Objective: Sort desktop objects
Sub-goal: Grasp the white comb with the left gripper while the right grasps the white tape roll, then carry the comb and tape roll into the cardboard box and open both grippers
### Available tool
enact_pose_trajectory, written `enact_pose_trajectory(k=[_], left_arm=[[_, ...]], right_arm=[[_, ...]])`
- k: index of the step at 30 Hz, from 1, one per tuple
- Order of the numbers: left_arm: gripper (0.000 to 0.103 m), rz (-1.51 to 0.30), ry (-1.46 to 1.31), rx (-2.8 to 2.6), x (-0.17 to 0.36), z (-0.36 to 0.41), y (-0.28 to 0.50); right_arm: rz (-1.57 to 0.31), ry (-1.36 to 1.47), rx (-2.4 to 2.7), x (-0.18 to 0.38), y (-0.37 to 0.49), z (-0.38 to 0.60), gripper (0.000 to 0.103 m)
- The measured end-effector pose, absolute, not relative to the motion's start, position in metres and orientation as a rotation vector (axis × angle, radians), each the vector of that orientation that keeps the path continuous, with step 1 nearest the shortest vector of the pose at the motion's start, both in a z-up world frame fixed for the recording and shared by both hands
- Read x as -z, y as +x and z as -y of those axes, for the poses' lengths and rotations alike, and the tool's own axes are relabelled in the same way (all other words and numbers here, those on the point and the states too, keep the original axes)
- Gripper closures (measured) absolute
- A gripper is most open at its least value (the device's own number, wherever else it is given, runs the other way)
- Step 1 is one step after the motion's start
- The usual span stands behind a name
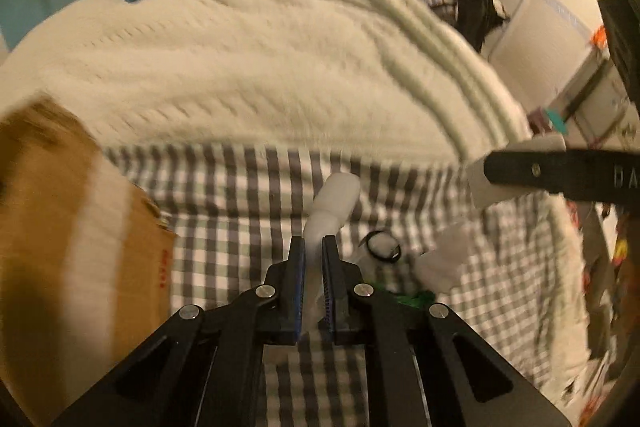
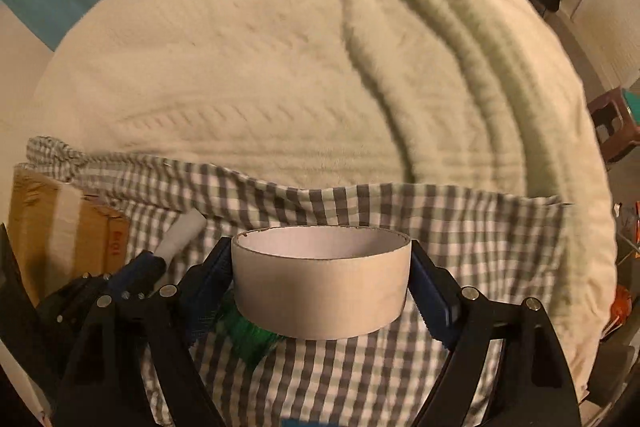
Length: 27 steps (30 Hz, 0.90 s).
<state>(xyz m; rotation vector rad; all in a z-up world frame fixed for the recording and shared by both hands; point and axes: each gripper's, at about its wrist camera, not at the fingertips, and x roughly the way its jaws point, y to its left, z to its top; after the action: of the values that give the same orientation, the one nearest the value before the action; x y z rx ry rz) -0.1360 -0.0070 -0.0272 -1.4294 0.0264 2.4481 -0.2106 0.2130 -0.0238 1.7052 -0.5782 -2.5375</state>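
My left gripper (image 1: 313,247) is shut on a white tube-like bottle (image 1: 334,201) and holds it above the checked cloth (image 1: 240,195). In the right wrist view the same bottle (image 2: 182,231) and the left gripper (image 2: 140,269) show at the lower left. My right gripper (image 2: 322,267) is shut on a white cardboard tape ring (image 2: 322,295), held above the cloth (image 2: 480,247). In the left wrist view the right gripper's finger (image 1: 560,171) and part of the ring (image 1: 484,183) show at the right. A black ring (image 1: 383,247), a white object (image 1: 444,259) and something green (image 1: 412,297) lie on the cloth.
A brown cardboard box (image 1: 72,247) with pale tape stands at the left; it also shows in the right wrist view (image 2: 60,223). A thick cream blanket (image 1: 260,67) covers the bed behind the cloth. A green object (image 2: 248,339) lies under the tape ring. Cluttered furniture (image 1: 540,7) stands at the right.
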Motion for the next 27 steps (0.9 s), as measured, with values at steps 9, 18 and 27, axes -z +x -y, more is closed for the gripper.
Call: enact_pose_trajectory(k=[9,18,27], left_arm=[[0.095,0.042,-1.211,-2.647,-0.114,0.054,-0.108],[0.095,0.018,-1.261,-2.828,-0.15,0.156,-0.081],[0.095,0.174,-1.509,-2.841,-0.091,0.24,-0.086]], right_arm=[[0.579,1.415,2.654,-0.091,-0.164,-0.195,0.02],[0.679,1.175,2.54,-0.157,-0.149,-0.095,0.02],[0.599,1.237,2.367,-0.131,-0.188,-0.001,0.02]])
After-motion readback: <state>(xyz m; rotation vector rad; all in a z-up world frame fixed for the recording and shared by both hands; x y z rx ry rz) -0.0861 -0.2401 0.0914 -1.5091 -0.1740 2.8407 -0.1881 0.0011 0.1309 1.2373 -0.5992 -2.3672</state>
